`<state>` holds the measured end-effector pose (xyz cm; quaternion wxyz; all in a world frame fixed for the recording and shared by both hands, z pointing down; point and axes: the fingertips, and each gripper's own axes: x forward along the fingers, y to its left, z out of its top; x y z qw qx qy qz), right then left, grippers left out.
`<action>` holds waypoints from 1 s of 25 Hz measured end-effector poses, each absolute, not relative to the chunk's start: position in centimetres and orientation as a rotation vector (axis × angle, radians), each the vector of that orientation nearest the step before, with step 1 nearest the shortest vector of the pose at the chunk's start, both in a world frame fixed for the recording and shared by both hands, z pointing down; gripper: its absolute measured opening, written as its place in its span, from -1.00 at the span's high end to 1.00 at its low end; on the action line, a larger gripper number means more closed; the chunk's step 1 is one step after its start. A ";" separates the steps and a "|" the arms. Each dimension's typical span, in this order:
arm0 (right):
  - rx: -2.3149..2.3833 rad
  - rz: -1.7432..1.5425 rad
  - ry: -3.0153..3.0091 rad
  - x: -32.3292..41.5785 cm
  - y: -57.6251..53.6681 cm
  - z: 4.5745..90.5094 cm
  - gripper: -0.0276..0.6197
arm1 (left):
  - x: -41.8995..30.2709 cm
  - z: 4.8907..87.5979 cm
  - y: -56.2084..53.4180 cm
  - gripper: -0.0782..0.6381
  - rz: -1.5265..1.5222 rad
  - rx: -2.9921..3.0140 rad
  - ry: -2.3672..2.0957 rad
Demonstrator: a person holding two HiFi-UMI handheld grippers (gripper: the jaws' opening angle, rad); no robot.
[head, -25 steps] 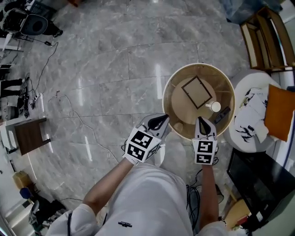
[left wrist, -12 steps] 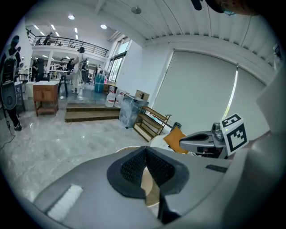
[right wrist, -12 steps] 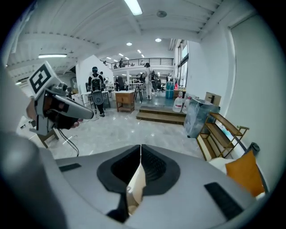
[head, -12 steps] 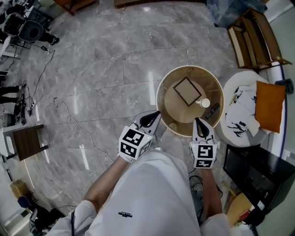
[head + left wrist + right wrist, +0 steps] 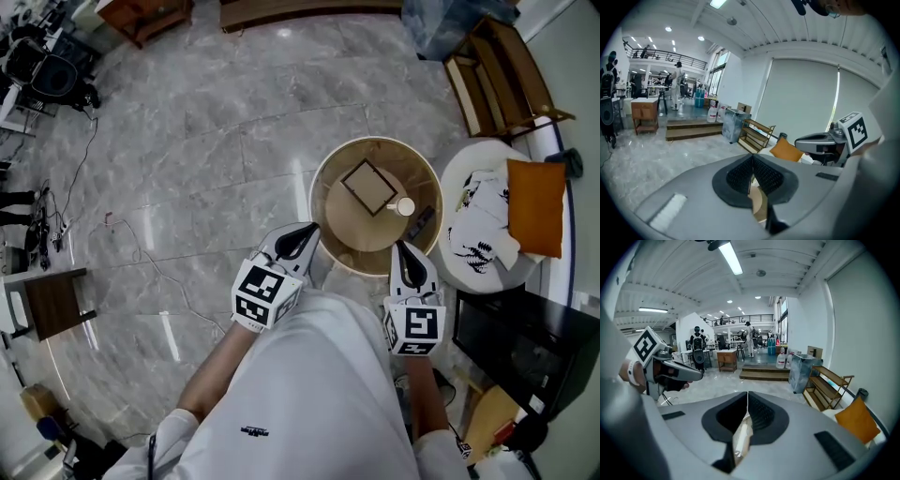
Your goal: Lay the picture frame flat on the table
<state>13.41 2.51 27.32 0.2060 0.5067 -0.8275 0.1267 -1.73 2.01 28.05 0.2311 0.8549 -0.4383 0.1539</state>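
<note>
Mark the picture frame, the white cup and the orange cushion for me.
picture frame point(image 5: 368, 187), head view, centre of its panel.
white cup point(image 5: 405, 206), head view, its open top.
orange cushion point(image 5: 536, 208), head view, middle of its upper face.

The left gripper point(image 5: 307, 232) and right gripper point(image 5: 405, 247) are grey, both bearing black-and-white square markers. Ahead of them the table point(image 5: 319, 211) is pale tan, the picture frame point(image 5: 368, 187) dark-edged around tan. Right of the right gripper lies an orange cushion point(image 5: 536, 206); the white cloth point(image 5: 473, 230) seems black leaf-printed.

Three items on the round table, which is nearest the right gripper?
The dark slim object; the white cup sits just beyond it, the picture frame farther still.
</note>
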 end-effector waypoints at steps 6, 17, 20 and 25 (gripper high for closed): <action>1.435 0.332 -2.341 13.1 2.8 26.0 0.89 | -1.5 27.4 2.3 0.77 0.409 2.368 -1.213; 1.446 0.326 -2.350 12.5 3.5 25.8 0.89 | -1.1 26.3 3.3 0.77 0.403 2.399 -1.198; 1.451 0.325 -2.344 12.6 3.6 25.8 0.89 | -0.9 26.3 3.4 0.77 0.402 2.405 -1.190; 1.457 0.326 -2.338 13.2 3.8 26.0 0.89 | -0.3 26.2 3.4 0.77 0.400 2.409 -1.181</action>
